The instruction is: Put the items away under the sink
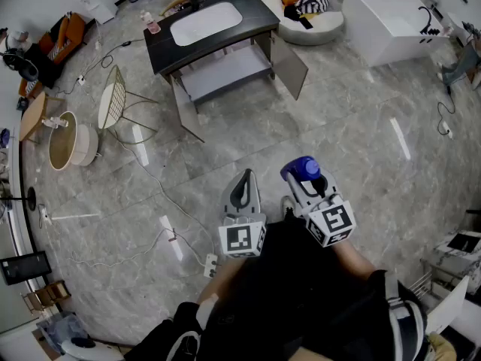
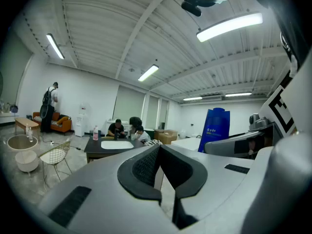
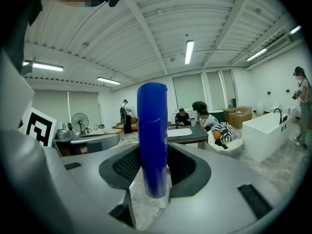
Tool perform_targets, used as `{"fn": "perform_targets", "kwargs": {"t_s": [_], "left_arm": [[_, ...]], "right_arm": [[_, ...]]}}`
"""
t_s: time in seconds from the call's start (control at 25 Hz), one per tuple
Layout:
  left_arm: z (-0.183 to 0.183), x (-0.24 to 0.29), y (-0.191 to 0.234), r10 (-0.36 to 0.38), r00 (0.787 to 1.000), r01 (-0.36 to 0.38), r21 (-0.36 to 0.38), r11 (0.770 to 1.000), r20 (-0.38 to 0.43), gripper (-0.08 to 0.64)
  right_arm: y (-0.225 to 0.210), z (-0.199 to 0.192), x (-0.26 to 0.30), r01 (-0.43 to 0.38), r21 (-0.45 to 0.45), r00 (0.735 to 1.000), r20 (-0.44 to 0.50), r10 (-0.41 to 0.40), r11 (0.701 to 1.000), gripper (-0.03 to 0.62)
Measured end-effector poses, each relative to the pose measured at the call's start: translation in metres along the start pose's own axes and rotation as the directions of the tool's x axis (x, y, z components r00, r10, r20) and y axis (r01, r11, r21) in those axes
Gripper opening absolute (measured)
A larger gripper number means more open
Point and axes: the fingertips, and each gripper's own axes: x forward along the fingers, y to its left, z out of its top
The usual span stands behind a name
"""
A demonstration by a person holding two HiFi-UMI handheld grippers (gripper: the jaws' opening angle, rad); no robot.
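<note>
Only head view shows sink cabinet (image 1: pixel 255 19) doors (image 1: pixel 290 67) open.

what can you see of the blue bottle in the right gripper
The blue bottle is tall, smooth and glossy, plastic by its look, with a rounded top and white print on one side. It stands upright, clamped near its lower end between the right gripper's fingers, touching nothing else.
</note>
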Motion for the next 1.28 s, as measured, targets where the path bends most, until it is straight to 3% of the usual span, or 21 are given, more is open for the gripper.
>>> {"fn": "perform_targets", "kwargs": {"t_s": [0.44,0.92,1.2,1.28], "left_arm": [[0.000,-0.005,0.010,-0.021,1.000,0.021,0.002,1.000,-0.001,0.015],[-0.002,-0.006,0.056,-0.063,0.998,0.063,-0.005,0.998,-0.007,0.017],[-0.004,0.025,0.073,-0.047,0.999,0.047,-0.059,0.997,0.002,0.015],[-0.008,0.039,0.081,-0.046,0.999,0.045,-0.040,0.998,-0.020,0.015]], "right_arm": [[0.009,-0.001,0.006,0.018,0.016,1.000,0.003,-0.018,1.000,0.153],[0.040,0.003,0.042,0.053,0.007,0.998,0.019,-0.053,0.999,0.153],[0.022,0.002,0.075,0.073,0.037,0.997,-0.003,-0.073,0.997,0.153],[0.011,0.004,0.092,0.071,0.041,0.997,-0.005,-0.071,0.997,0.153]]}}
